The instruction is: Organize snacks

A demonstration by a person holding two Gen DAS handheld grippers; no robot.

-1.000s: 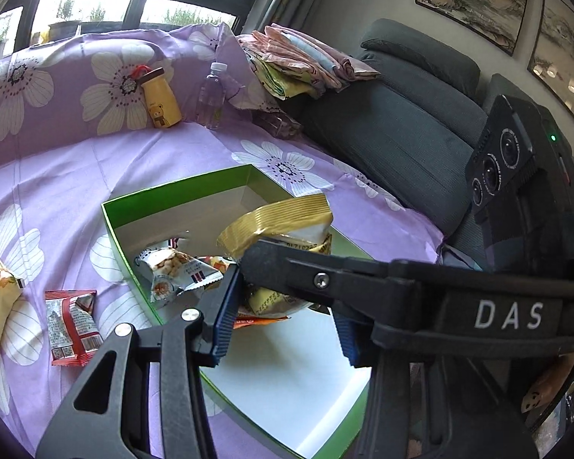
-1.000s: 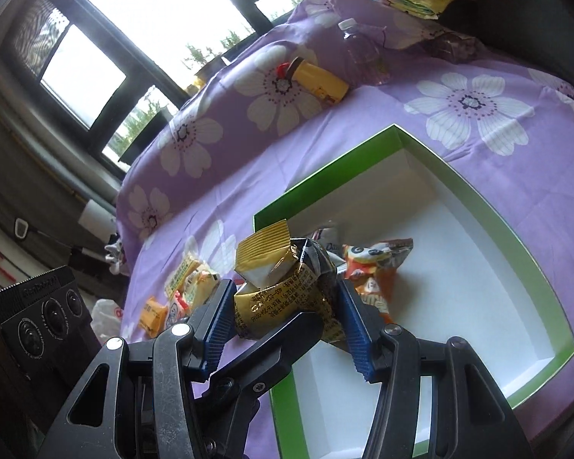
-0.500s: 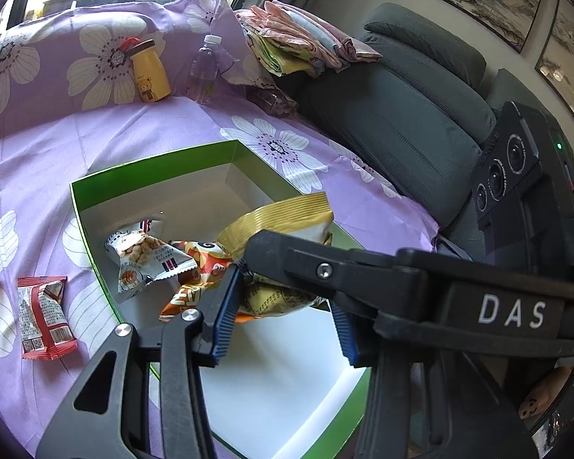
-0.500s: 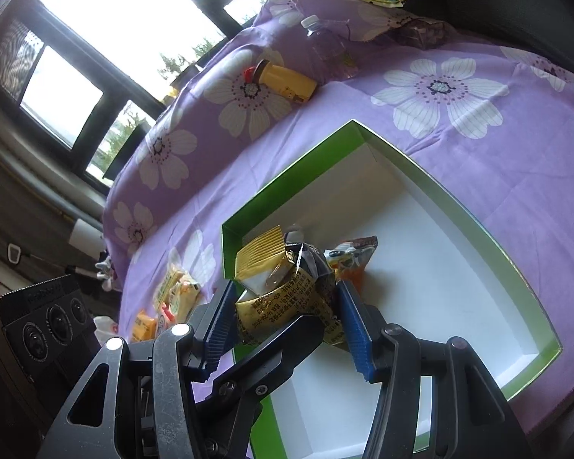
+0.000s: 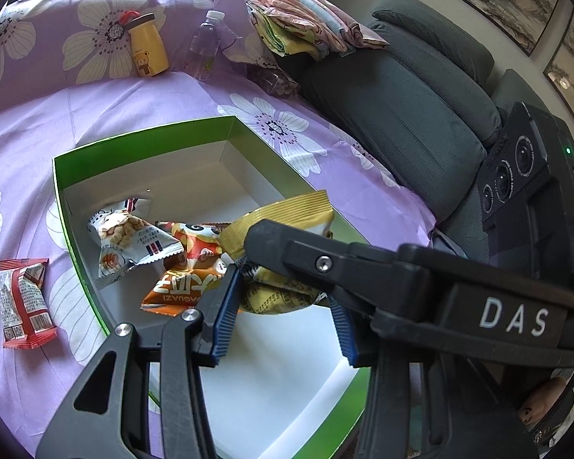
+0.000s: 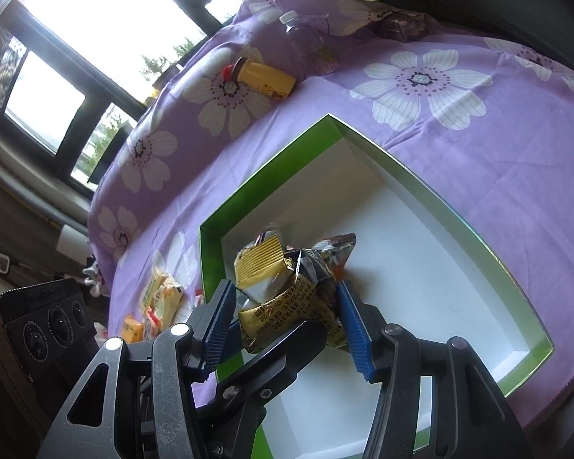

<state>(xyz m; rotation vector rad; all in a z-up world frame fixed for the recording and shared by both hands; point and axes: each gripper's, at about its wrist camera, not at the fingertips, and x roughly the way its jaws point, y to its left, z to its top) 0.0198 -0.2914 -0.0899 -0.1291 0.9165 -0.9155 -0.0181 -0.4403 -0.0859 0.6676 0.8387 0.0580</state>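
A green box (image 5: 141, 141) with a white floor lies open on the purple flowered cloth; it also shows in the right wrist view (image 6: 421, 176). Inside lie a silver snack pack (image 5: 130, 237) and an orange snack pack (image 5: 187, 267). A yellow snack pack (image 5: 283, 256) hangs over the box, pinched from both sides. My left gripper (image 5: 283, 315) and my right gripper (image 6: 291, 317) both close on the yellow snack pack (image 6: 283, 298), crossing each other. A red snack pack (image 5: 25, 302) lies on the cloth left of the box.
A yellow bear bottle (image 5: 147, 49) and a clear water bottle (image 5: 204, 49) stand at the back. Folded cloths (image 5: 306, 30) lie on a grey sofa (image 5: 421, 114). Several yellow snack packs (image 6: 157, 302) lie left of the box.
Both grippers have moved with the yellow snack pack further over the box's white floor and lower toward it. The packs inside the box have not moved.
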